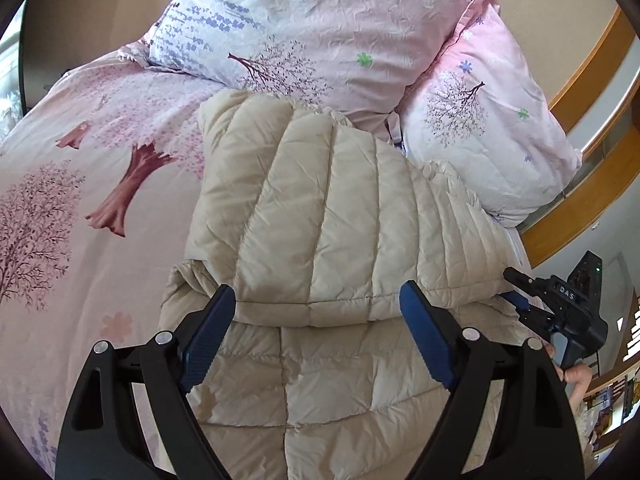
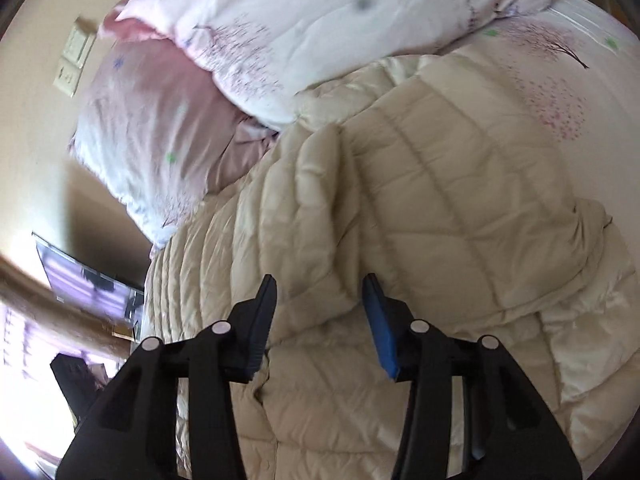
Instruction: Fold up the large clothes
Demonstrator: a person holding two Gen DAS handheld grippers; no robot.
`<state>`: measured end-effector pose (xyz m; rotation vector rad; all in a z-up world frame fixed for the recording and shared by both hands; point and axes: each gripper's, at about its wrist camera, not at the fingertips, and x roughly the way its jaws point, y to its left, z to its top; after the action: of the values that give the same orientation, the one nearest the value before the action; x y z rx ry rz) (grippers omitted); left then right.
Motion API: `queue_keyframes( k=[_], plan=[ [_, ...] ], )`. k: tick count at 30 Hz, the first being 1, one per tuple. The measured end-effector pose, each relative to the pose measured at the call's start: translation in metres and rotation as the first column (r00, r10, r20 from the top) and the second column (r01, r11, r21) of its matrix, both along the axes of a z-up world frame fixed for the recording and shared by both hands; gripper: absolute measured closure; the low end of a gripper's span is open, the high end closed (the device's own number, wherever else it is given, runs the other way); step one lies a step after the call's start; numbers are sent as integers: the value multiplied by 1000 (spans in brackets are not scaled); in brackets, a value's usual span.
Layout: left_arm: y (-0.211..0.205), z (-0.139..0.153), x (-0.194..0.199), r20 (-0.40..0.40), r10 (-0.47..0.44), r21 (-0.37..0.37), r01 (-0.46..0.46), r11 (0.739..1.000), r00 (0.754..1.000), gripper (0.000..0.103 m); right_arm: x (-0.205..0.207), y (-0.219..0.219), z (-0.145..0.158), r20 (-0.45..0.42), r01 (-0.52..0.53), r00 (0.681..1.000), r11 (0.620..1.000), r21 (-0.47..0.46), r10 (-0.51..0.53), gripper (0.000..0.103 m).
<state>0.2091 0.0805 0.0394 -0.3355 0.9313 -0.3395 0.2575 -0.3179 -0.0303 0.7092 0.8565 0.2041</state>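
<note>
On your far left lies the pink bed cover with printed trees (image 1: pixel 80 184), spread flat over the bed. Next to it, in the middle, sits the big beige puffy quilted jacket (image 1: pixel 320 208) — it rests on the bed cover, with one part folded over the rest so that a stitched hem runs across just in front of your left gripper (image 1: pixel 318 320). Your left gripper has its two blue-padded fingers (image 1: pixel 208 336) spread wide apart, one on each side of that hem, and they hold nothing. Behind the jacket, two pale pink pillows with small flowers and trees (image 1: pixel 320 28) lean against the wall, and the far end of the jacket touches them. Further right, past the pillows, you can see a curved wooden bed rail (image 1: pixel 588 72). At the right edge of the jacket is your right gripper (image 1: pixel 520 294), held in your right hand (image 1: pixel 576 376) — from this side you cannot tell how its fingers stand. In the right wrist view the picture is a bit blurry, but your right gripper (image 2: pixel 320 300) shows its fingers parted with a puffy fold of the jacket (image 2: pixel 440 200) bulging up between them; they do not pinch it shut. On the wall to the left of the pillows there is a cream wall switch plate (image 2: pixel 74 60).
</note>
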Motion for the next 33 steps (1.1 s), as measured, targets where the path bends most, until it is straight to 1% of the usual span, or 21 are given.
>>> queue_keyframes(
  k=[1,2,3,4,6,8,10,13,14,16,17,19,20,21,22,23,24,26,28,31,33],
  plan=[
    [1,1,-1,3,4,1,-4,1000,1000,19,3,0,-2,-6,-8,1000,1000,-1,8,75],
    [2,1,-2,4,7,2,-7,1000,1000,19,5,0,-3,-9,-21,1000,1000,4,21,94],
    [5,2,-4,7,10,3,-10,1000,1000,19,5,0,-2,-3,-25,1000,1000,11,25,96],
    [6,3,-7,9,11,4,-11,1000,1000,19,0,-1,2,27,-10,1000,1000,13,10,97],
    [10,5,-14,19,11,21,-12,1000,1000,19,-13,-6,12,75,14,997,1000,-16,-13,97],
    [15,7,-24,38,13,65,-16,998,999,19,-22,-9,20,97,37,995,998,-49,-32,97],
    [20,9,-35,58,17,99,-23,995,998,19,-22,-9,17,62,38,998,996,-86,-33,97],
    [29,9,-50,68,18,139,-27,990,998,19,-13,-5,-6,-61,21,998,989,-149,-30,96],
    [33,8,-54,62,17,142,-25,990,998,19,-9,-3,-11,-79,13,996,987,-162,-27,95],
    [40,7,-65,50,11,142,-18,990,999,19,-7,1,-12,-80,1,997,979,-206,-17,94],
    [42,6,-69,45,5,145,-12,989,999,19,-7,2,-10,-75,-5,997,977,-215,-11,89],
    [46,4,-83,37,-11,154,5,988,999,19,-12,0,-2,-63,-15,998,977,-212,2,76],
    [48,3,-90,32,-22,157,16,987,999,19,-20,-2,6,-45,-25,999,980,-199,16,62],
    [50,2,-96,26,-31,157,27,987,999,19,-27,-5,12,-30,-31,999,981,-192,26,51],
    [52,0,-104,18,-41,153,38,987,999,19,-35,-9,17,-11,-42,999,982,-186,41,47],
    [54,-2,-112,12,-50,148,48,988,999,19,-47,-15,24,12,-68,997,982,-175,71,39],
    [55,-3,-117,12,-54,141,51,989,998,19,-58,-21,28,28,-90,995,983,-163,95,35],
    [60,-8,-129,-5,-67,100,67,993,998,21,-87,-37,34,39,-127,990,981,-148,134,28],
    [66,-15,-140,-31,-78,36,79,996,996,24,-115,-60,32,33,-130,990,982,-136,136,27],
    [71,-24,-152,-57,-87,-30,85,996,995,28,-144,-89,24,-5,-95,995,987,-126,95,26],
    [72,-29,-161,-66,-90,-52,87,995,994,30,-168,-113,12,-40,-51,998,993,-103,47,26]
  ],
)
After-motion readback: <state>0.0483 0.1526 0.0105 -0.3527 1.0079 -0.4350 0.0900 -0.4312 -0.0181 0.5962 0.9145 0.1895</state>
